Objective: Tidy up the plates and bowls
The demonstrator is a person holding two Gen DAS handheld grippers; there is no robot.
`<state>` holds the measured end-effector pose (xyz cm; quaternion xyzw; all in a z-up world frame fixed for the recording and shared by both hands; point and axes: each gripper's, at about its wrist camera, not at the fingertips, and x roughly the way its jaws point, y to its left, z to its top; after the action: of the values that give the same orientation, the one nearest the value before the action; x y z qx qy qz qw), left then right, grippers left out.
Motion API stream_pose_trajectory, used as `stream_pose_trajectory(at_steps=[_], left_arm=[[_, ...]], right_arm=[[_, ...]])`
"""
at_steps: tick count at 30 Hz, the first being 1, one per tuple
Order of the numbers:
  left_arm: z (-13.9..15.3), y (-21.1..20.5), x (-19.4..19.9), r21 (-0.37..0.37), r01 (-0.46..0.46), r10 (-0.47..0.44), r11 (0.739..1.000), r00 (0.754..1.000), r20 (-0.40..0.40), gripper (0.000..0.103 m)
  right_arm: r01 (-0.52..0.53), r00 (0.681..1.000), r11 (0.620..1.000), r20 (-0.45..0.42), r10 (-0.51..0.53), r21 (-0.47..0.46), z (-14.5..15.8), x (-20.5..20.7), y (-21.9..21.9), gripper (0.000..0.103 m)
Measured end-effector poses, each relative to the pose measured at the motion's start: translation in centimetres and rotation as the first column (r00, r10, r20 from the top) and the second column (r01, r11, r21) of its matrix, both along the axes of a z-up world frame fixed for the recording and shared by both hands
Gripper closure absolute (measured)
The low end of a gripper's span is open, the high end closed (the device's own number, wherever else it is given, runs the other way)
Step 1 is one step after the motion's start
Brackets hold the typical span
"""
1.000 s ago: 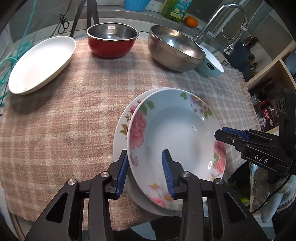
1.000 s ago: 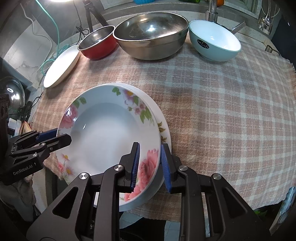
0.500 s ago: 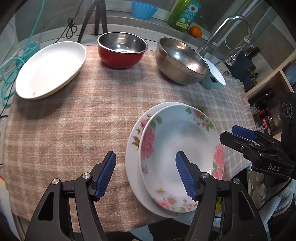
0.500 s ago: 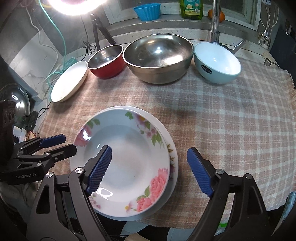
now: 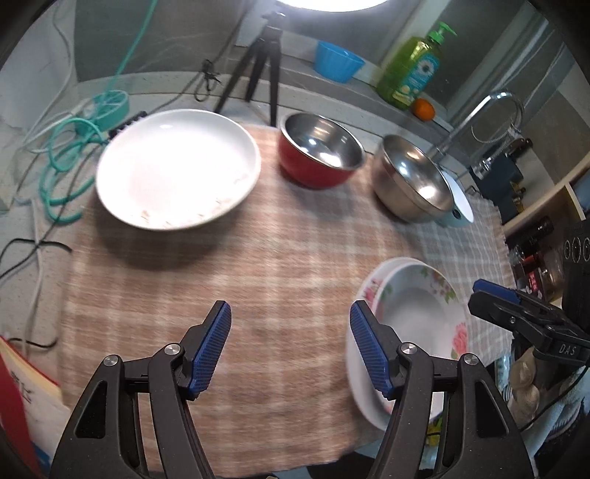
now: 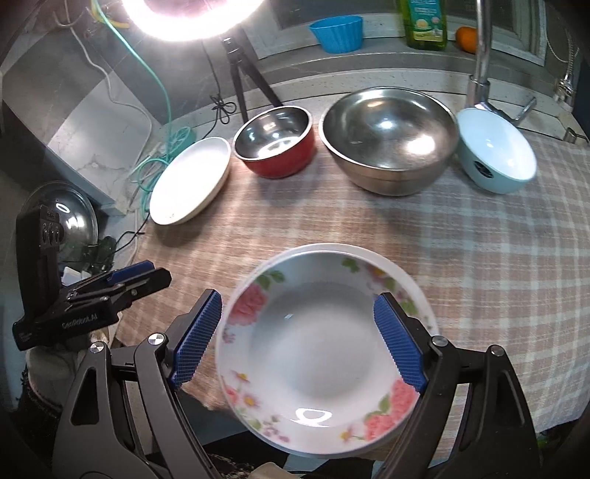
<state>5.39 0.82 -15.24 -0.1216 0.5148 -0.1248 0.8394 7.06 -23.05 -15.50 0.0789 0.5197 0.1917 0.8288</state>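
Observation:
Two stacked floral plates lie at the near edge of the plaid cloth. My right gripper is open above them, its fingers either side of the stack, touching nothing. My left gripper is open and empty over bare cloth, left of the stack. A white oval plate, a red bowl, a large steel bowl and a light blue bowl stand along the far side.
A tripod with a ring light, a teal cable coil, a faucet, a soap bottle, an orange and a blue cup stand behind the cloth. A red book lies at the near left.
Both grippers let go of the floral plates, opened wide and pulled back. The left gripper swung left, toward the white oval plate. The plates stay stacked on the cloth.

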Motion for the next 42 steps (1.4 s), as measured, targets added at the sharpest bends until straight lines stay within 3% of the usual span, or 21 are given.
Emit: stream_pose_trajectory(at_steps=[9, 20, 22, 27, 37, 39, 42], left_arm=[[0.8, 6.1, 2.3, 0.031, -0.038, 0.036, 0.999, 0.998, 0.042, 0.036], [0.7, 11.5, 8.5, 0.097, -0.034, 0.025, 0.995, 0.996, 0.088, 0.039], [0.4, 12.0, 9.5, 0.107, -0.02, 0.01, 0.994, 0.996, 0.09, 0.043], [-0.9, 13.3, 12.2, 0.097, -0.005, 0.0, 0.995, 0.998, 0.06, 0.054], [-3.3, 14.3, 15.8, 0.092, 0.013, -0.015, 0.996, 1.0, 0.022, 0.062], [-3.6, 14.3, 16.1, 0.091, 0.017, -0.019, 0.996, 1.0, 0.017, 0.066], [-4.1, 14.4, 16.6, 0.082, 0.02, -0.021, 0.996, 1.0, 0.006, 0.067]], right_arm=[[-0.022, 0.999, 1.0, 0.03, 0.021, 0.02, 1.0, 2.1, 5.8, 0.016], [-0.004, 1.0, 0.998, 0.03, 0.001, 0.07, 0.1, 6.5, 11.0, 0.016], [0.002, 1.0, 0.997, 0.016, -0.003, 0.073, -0.5, 7.4, 12.0, 0.017], [0.018, 0.999, 0.996, -0.05, -0.014, 0.082, -2.5, 10.0, 13.8, 0.028], [0.047, 0.992, 0.997, -0.123, -0.04, 0.055, -5.8, 13.1, 14.8, 0.048], [0.047, 0.991, 0.998, -0.13, -0.041, 0.045, -6.1, 13.5, 15.0, 0.056], [0.058, 0.988, 0.997, -0.142, -0.052, 0.041, -6.6, 14.0, 14.9, 0.057]])
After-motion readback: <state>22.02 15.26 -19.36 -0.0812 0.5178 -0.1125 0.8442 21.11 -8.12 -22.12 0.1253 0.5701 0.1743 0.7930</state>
